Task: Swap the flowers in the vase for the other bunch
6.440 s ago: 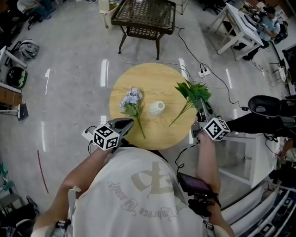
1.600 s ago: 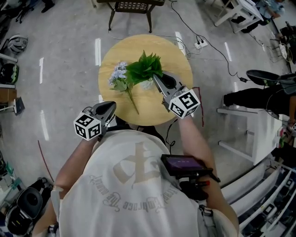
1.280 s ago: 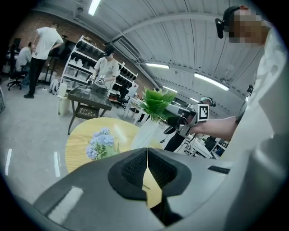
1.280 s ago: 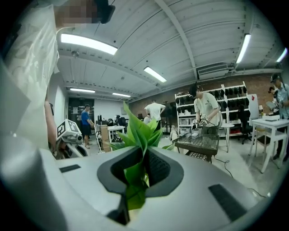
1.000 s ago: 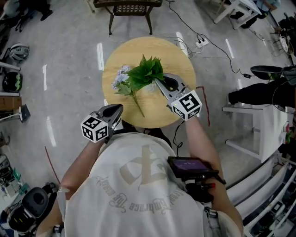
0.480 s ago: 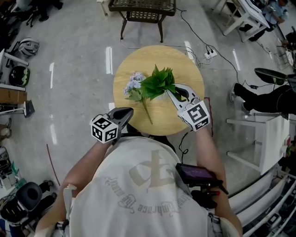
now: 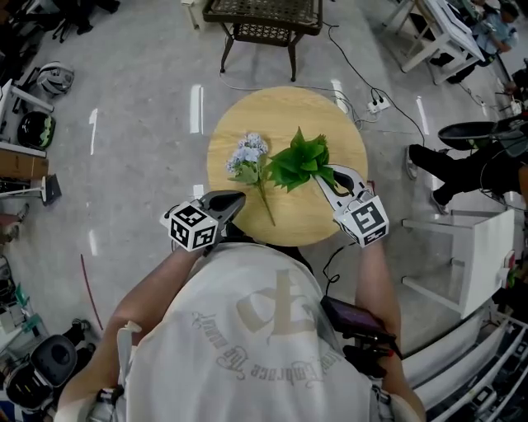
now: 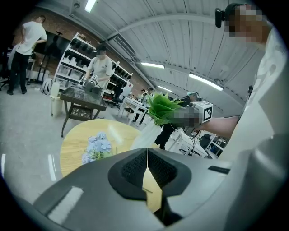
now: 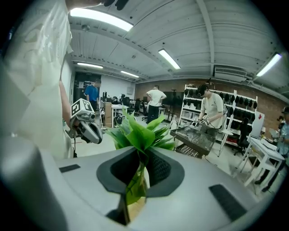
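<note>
A round wooden table (image 7: 330, 124) carries a pale blue flower bunch (image 7: 247, 158), lying flat left of centre with its stem toward me. My right gripper (image 7: 320, 175) is shut on the stem of a green leafy bunch (image 7: 301, 161), held upright. In the head view the leaves cover the white vase. The left gripper view shows the vase (image 8: 145, 136) right under the green bunch (image 8: 162, 108), left of it the blue flowers (image 8: 97, 146). The stem (image 9: 137, 180) is pinched between my right gripper's (image 9: 140, 169) pads; its lower end is hidden. My left gripper (image 7: 233, 200) is shut and empty at the table's near edge.
A dark lattice metal table (image 7: 264, 21) stands beyond the round one. Cables and a power strip (image 7: 375, 105) lie on the floor at the back right, near white furniture (image 7: 433, 49) and a black seat (image 7: 470, 133). Several people stand by shelves in the background.
The green bunch, earlier lying on the table's right side, now stands held over the vase at the middle. Over the last second both grippers barely shift. The blue bunch lies where it was.
</note>
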`<state>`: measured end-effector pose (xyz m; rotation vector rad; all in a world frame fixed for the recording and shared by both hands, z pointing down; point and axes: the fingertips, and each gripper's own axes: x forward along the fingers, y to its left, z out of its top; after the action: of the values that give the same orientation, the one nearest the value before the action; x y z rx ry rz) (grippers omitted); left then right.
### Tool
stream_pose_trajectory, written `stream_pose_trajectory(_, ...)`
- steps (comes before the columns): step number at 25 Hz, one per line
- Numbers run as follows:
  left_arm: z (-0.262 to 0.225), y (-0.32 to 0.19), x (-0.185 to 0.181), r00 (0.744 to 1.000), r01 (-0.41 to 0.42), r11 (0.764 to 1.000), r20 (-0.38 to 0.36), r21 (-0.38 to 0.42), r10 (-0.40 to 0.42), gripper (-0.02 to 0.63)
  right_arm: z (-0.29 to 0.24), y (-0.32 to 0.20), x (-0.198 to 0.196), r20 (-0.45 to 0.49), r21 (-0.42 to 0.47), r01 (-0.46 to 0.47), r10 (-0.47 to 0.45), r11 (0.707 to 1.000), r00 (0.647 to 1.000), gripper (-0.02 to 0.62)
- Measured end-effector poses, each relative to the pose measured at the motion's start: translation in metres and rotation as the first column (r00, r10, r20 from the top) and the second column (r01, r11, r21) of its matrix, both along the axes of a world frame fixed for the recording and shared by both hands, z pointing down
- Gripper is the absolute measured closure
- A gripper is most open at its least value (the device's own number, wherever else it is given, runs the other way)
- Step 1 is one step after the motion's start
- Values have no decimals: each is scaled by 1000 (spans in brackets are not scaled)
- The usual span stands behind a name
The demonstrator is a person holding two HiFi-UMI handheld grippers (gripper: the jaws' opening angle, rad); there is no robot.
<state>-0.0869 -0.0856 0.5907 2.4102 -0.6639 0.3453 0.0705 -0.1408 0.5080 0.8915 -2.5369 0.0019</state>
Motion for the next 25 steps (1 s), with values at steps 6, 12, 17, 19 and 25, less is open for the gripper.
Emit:
stream_pose_trajectory(6,-1,-6,6,1000,-24,1000,-7,10,24,597,9,1,-3,-54,11,11,-10,1000,999,572)
stream_pose_trajectory(12,-2,-11,3,999,-32,999,-7,10,33,597,7,-2,-4,-37,-5,-7,7,1000,999,572)
stream_pose_trajectory(17,-2,-13,2,999,-43,999,-12,8,43,597,7,-3,-5,-35,-11,-20,20,1000,999,572)
stream_pose_trajectory(19,-2,-14,3,999,-49,999,-14,10,49,597,8,-2,-8,-38,-11,-11,11,1000,999,572)
stream_pose_trajectory(25,-4,-17,7,998,-61,998,-16,7,61,597,6,-2,-7,-66,-1,-8,8,1000,998,571)
